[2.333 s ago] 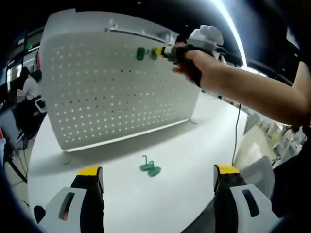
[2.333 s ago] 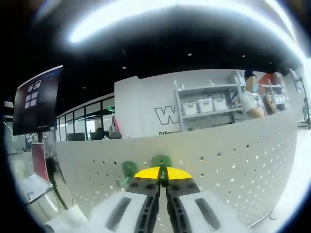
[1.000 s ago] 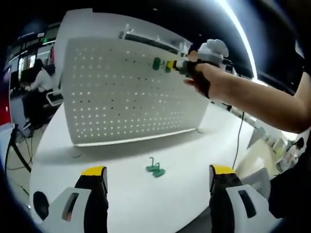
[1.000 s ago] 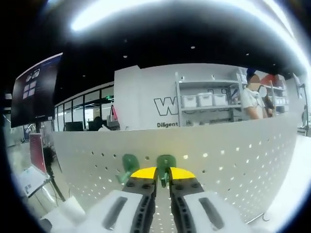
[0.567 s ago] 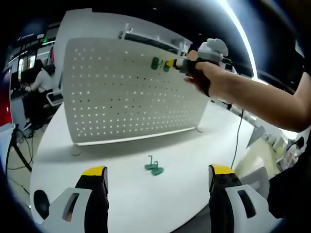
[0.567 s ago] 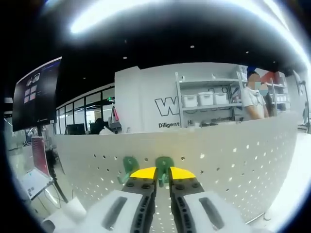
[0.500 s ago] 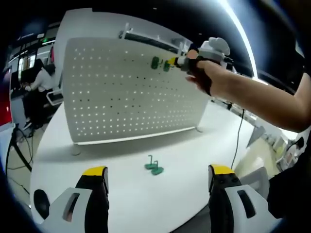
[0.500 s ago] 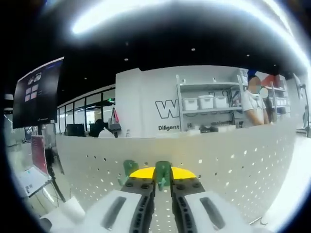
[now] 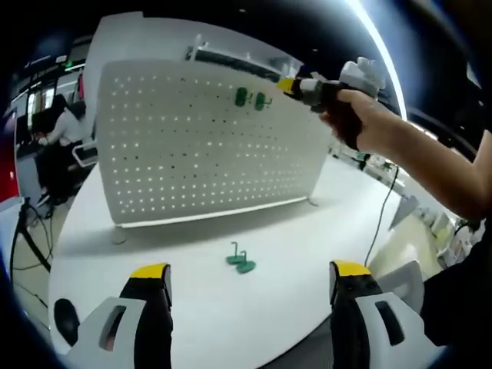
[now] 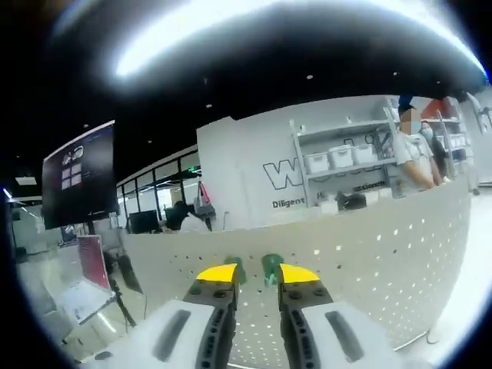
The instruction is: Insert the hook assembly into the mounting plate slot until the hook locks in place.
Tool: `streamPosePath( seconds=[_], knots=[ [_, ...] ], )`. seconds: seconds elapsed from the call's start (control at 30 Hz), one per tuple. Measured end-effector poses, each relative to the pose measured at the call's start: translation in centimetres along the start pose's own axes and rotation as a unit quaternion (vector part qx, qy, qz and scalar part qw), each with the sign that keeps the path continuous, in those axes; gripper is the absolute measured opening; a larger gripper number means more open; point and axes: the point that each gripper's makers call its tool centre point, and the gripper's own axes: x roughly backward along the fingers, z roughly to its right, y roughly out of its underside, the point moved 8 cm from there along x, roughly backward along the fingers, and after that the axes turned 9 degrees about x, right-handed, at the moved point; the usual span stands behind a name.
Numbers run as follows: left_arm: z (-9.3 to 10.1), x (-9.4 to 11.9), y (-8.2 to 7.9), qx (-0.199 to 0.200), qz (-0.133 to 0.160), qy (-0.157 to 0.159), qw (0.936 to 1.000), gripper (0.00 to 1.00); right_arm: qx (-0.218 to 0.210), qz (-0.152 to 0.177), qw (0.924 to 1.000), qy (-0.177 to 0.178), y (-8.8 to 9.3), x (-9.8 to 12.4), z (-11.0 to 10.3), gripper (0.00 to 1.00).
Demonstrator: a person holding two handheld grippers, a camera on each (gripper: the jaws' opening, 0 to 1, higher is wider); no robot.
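With both green hooks (image 9: 251, 98) seated high on the pegboard (image 9: 192, 146) and the right tool (image 10: 256, 274) spread just off them, a hook not fully locked could drop onto the table (image 9: 231, 300).

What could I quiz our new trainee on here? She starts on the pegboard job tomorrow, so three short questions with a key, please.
1. True or false: two green hooks hang on the pegboard.
2. What lies on the table? A) a spare green hook B) a screwdriver C) a cup
3. Fill in: the right gripper has its jaws ____.

Key: 1 true; 2 A, the spare green hook; 3 open.
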Motion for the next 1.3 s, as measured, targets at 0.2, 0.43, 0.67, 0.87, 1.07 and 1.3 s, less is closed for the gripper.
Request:
streamPosePath(
  seconds=[0.2,0.43,0.67,0.87,1.07,1.3],
  knots=[
    [0.7,-0.6,0.5,-0.001,-0.014,0.012,0.9998,0.85,-0.019,-0.074,0.9968,-0.025,4.7,2.7,0.9,0.17],
    [1.3,-0.9,0.9,-0.009,-0.024,0.022,0.9994,0.84,0.015,-0.143,0.9869,-0.073,9.3,7.1,0.0,0.17],
    [1.3,-0.7,1.7,-0.004,-0.034,0.022,0.9991,0.82,0.059,-0.191,0.9666,-0.161,12.1,10.8,-2.6,0.17],
    [1.0,-0.5,2.7,0.005,-0.043,0.017,0.9989,0.82,0.085,-0.210,0.9523,-0.204,13.5,12.6,-4.1,0.17],
    [1.0,-0.5,3.2,0.008,-0.052,0.018,0.9985,0.81,0.020,-0.215,0.9464,-0.240,14.4,13.3,-5.0,0.17],
    [0.6,-1.0,3.7,0.018,-0.063,0.017,0.9977,0.81,0.031,-0.249,0.9325,-0.259,15.9,12.1,-4.7,0.17]
  ],
)
